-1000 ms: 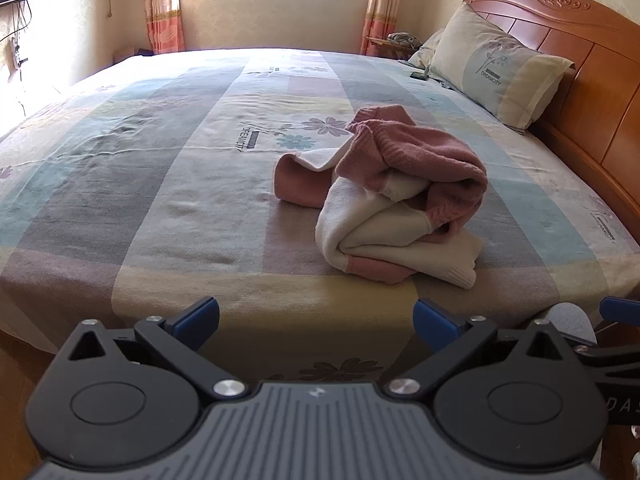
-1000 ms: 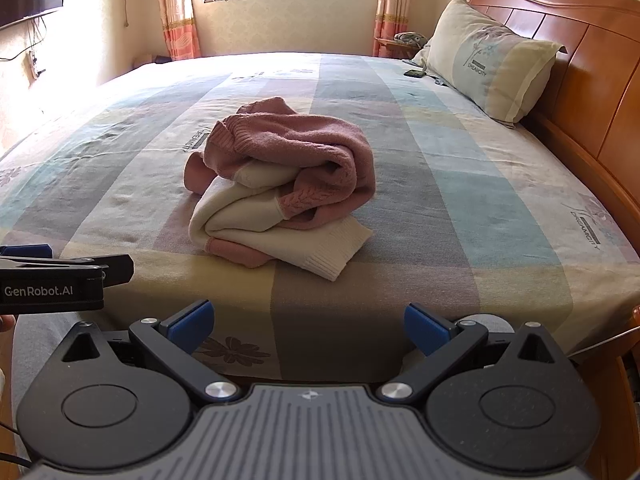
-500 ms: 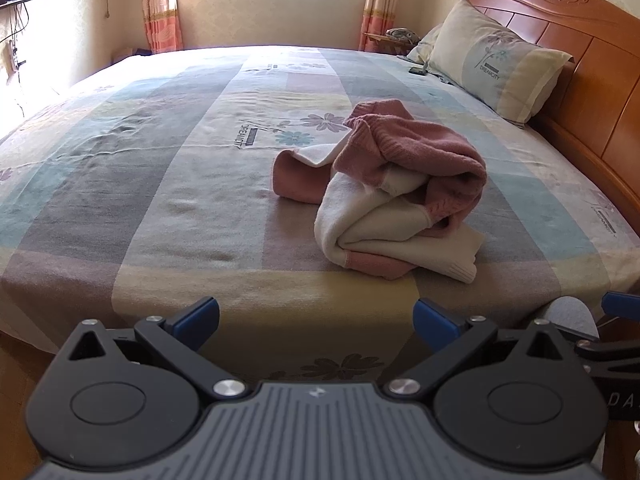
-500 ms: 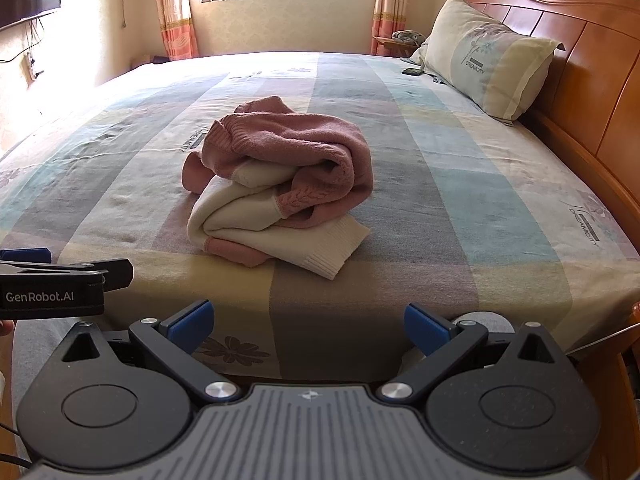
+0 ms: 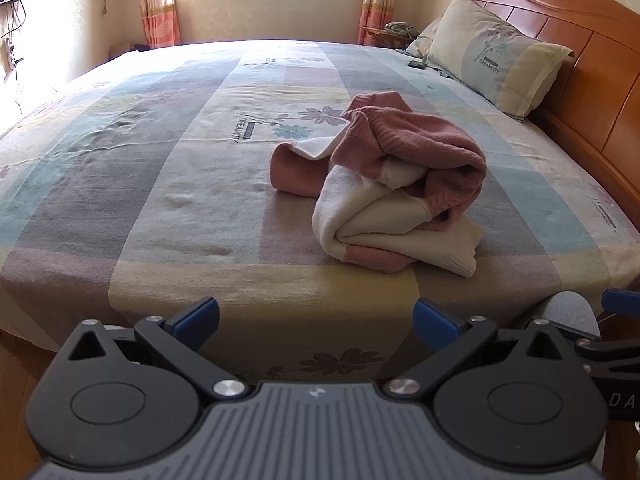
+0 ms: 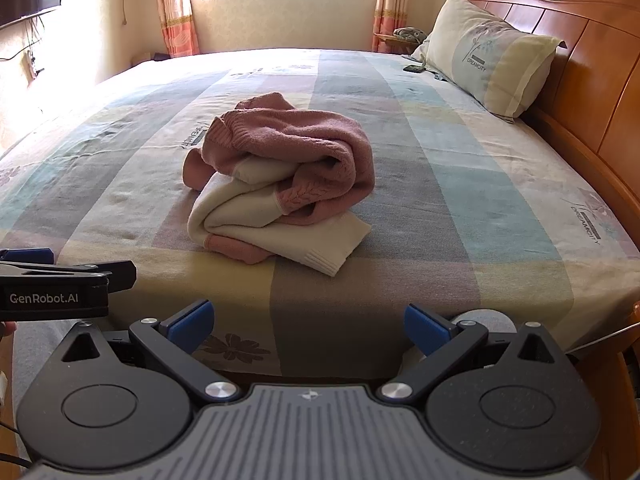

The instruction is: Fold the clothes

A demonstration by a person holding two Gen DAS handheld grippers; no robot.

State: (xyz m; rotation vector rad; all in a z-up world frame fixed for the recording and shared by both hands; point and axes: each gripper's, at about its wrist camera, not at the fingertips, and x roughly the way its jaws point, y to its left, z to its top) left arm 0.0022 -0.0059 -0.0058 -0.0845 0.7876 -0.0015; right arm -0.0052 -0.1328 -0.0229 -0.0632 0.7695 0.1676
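Folding hasn't started: the pink-and-cream sweater (image 6: 280, 180) sits bunched mid-frame on the bed (image 6: 460, 208), both tools, left (image 5: 316, 316) and right (image 6: 307, 322), wide and empty.

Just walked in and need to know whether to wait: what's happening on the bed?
A person holds a two-finger claw in each hand, facing a crumpled pink and cream knitted sweater heaped on the striped patchwork bedsheet. The left claw and the right claw are both open and empty, at the near edge of the bed, short of the sweater. Folding hasn't started.
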